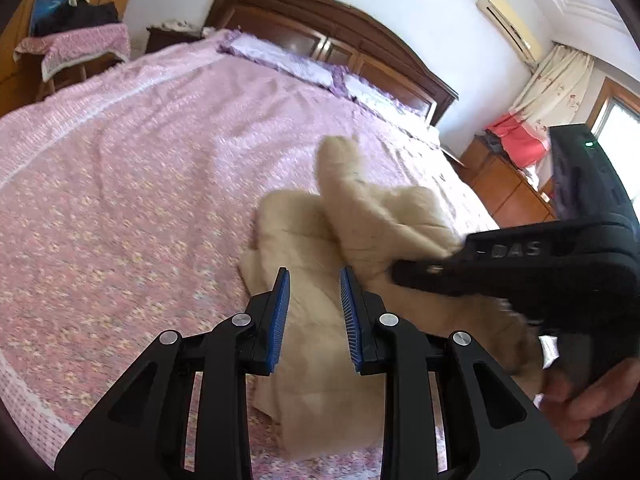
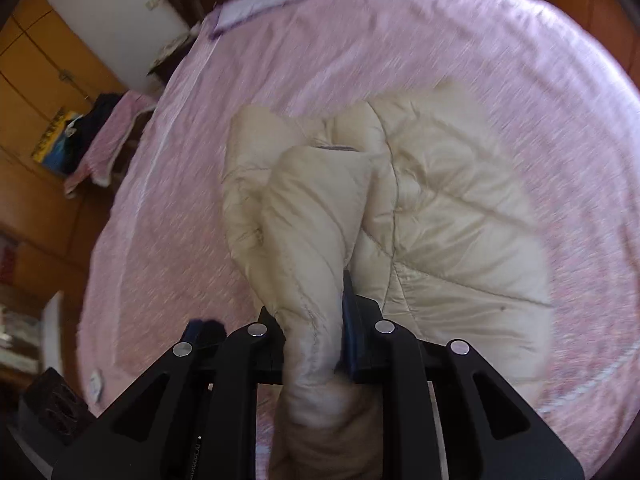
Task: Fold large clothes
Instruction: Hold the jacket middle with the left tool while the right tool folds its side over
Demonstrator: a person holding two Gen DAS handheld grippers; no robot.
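Note:
A cream quilted puffer jacket (image 2: 440, 216) lies bunched on the pink bedspread (image 2: 340, 60); it also shows in the left wrist view (image 1: 320, 248). My right gripper (image 2: 312, 312) is shut on a thick fold of the jacket, perhaps a sleeve or hem, and lifts it above the bed. In the left wrist view the right gripper (image 1: 424, 270) comes in from the right, its tip buried in the fabric. My left gripper (image 1: 314, 280) is open, blue pads apart, just above the jacket's near part, holding nothing.
The bed has a dark wooden headboard (image 1: 320, 20) and pillows (image 1: 280, 56) at the far end. A cloth-covered stool (image 1: 76, 48) stands at the left, wooden cabinets (image 2: 36, 120) beyond it. A dresser (image 1: 508, 184) and curtain (image 1: 552, 88) stand at the right.

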